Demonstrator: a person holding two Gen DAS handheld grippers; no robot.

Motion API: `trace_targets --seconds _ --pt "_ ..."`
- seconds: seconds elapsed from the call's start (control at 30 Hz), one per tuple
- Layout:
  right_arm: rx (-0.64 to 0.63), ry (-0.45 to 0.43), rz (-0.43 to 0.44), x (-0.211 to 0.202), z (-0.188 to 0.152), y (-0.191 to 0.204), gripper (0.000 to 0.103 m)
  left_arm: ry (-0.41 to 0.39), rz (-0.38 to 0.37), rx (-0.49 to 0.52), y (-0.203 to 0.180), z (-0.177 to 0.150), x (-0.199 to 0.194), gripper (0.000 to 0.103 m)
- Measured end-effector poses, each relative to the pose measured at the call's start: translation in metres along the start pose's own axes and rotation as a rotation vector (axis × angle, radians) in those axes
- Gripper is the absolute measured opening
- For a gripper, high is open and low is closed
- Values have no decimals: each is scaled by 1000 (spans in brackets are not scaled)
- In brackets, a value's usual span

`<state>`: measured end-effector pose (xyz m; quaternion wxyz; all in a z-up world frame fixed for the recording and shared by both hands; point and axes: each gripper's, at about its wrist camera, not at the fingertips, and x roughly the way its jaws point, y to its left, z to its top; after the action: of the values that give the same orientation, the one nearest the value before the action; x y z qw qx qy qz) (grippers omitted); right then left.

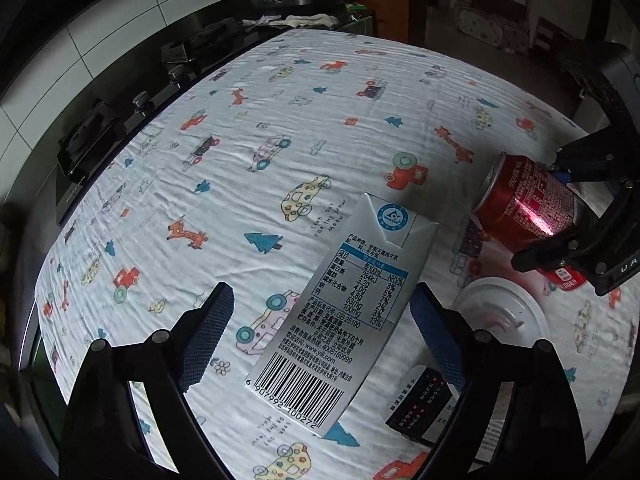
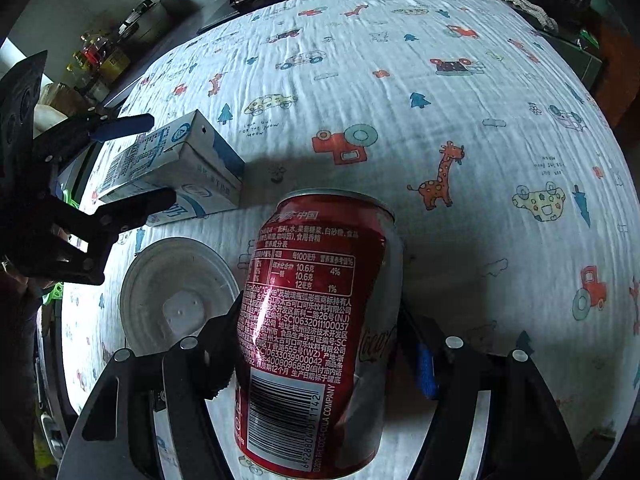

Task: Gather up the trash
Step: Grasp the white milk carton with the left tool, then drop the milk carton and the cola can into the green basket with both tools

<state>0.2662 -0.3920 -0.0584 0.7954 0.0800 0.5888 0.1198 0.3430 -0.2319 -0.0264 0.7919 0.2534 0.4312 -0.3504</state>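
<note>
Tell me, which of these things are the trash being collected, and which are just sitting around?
Trash: red can, milk carton, white plastic lid, small dark-printed packet.

Just there: patterned tablecloth, stove knobs, rag, bottles.

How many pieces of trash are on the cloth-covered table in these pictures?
3 plainly seen. The milk carton lies between the left gripper fingers, the red can is clamped in the right gripper, and the white lid lies between them. Others may be hidden.

It was a home kitchen: a gas stove [image 1: 120, 120], white wall tiles [image 1: 100, 32] and oil bottles [image 2: 96, 60] showed it.
</note>
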Motion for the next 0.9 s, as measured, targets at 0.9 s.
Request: trace_targets --seconds 0.9 --pt "-33 -92 24 -52 -12 32 63 -101 40 -293 44 -74 -83 40"
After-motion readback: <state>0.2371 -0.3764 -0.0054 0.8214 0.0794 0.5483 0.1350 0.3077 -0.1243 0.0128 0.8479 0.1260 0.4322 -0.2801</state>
